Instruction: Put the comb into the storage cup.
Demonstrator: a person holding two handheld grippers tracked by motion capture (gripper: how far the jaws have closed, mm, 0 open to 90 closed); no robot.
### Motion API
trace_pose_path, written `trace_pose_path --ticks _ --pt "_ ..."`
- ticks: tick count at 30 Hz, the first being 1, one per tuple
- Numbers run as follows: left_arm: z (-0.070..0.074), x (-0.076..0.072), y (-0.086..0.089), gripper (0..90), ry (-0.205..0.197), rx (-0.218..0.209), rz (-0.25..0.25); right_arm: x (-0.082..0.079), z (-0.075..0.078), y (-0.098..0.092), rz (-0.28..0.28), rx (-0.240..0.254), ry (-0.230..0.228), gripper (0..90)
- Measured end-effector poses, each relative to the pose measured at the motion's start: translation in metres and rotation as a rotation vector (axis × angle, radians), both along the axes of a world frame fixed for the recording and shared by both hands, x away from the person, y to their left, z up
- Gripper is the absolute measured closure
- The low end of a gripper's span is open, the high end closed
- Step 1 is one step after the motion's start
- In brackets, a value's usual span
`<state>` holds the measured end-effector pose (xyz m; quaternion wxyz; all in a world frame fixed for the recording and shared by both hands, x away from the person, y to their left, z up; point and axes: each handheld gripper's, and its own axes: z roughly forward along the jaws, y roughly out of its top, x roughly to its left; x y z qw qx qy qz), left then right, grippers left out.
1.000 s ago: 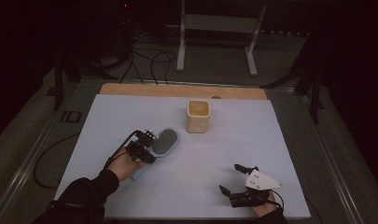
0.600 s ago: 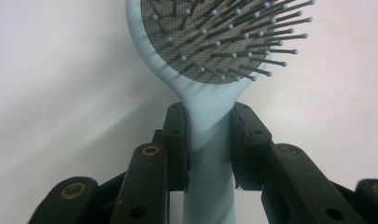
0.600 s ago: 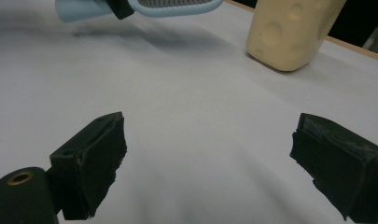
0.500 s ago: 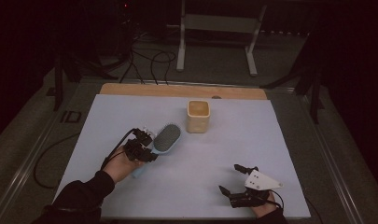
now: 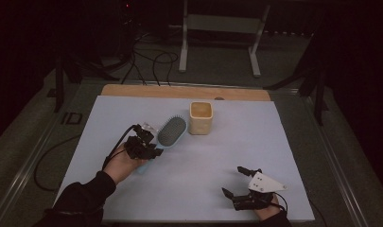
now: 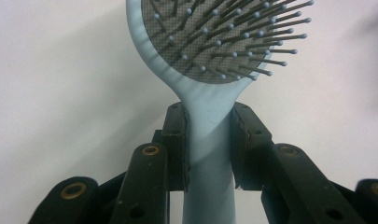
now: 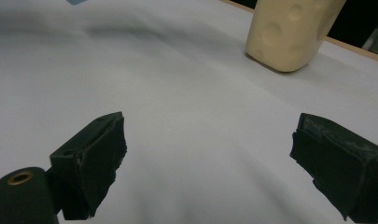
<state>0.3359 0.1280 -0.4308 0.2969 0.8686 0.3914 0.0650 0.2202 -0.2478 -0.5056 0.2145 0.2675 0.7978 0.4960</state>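
A light blue hairbrush (image 5: 171,131) with a grey bristle pad is held above the white table sheet, its head pointing toward a cream cup (image 5: 201,117). My left gripper (image 5: 149,141) is shut on the brush handle (image 6: 209,154); both pads press its sides just below the brush head (image 6: 224,37). My right gripper (image 5: 236,182) rests near the front right of the table, open, with nothing between its fingers. In the right gripper view its gripper (image 7: 207,154) stands wide over bare sheet, and the cream cup (image 7: 291,30) stands farther off.
The white sheet (image 5: 274,142) covers the table, with a wooden strip (image 5: 179,91) along its far edge. Cables (image 5: 146,61) and a metal stand (image 5: 217,28) lie on the dark floor beyond. A small black block (image 5: 72,117) sits off the table's left edge.
My left gripper has lifted the hairbrush and carried it slightly farther toward the cup. The right gripper has stayed where it was.
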Motion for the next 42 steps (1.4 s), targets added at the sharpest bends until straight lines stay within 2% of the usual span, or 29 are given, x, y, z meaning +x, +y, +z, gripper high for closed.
trace_pose_path --ticks 7,11,14,19,21,29,37,42 --pt "0.017 0.002 -0.004 70.3 -0.049 -0.065 -0.018 0.0 0.0 0.0 0.0 0.003 0.002 9.6" --pt "0.025 0.004 -0.007 70.3 -0.089 -0.088 -0.016 0.0 0.0 0.0 -0.001 0.001 0.002 9.5" --pt "0.031 0.007 -0.009 70.3 -0.105 -0.126 -0.009 0.0 0.0 -0.001 -0.003 0.007 0.006 9.6" --pt "0.041 0.012 -0.014 70.3 -0.13 -0.161 -0.014 0.001 0.0 -0.001 -0.001 0.005 0.003 9.5" --pt "0.045 0.013 -0.016 70.3 -0.151 -0.167 -0.017 0.0 0.0 0.0 0.0 0.001 0.002 9.5" --pt "0.053 0.017 -0.029 70.3 -0.192 -0.195 -0.06 0.0 0.0 -0.001 -0.001 0.007 0.0 9.5" --pt "0.06 0.024 -0.039 70.3 -0.22 -0.236 -0.056 0.0 0.0 -0.001 -0.003 0.009 0.001 9.5" --pt "0.068 0.03 -0.044 70.3 -0.256 -0.272 -0.046 0.0 0.001 -0.001 -0.006 0.01 0.001 9.5"
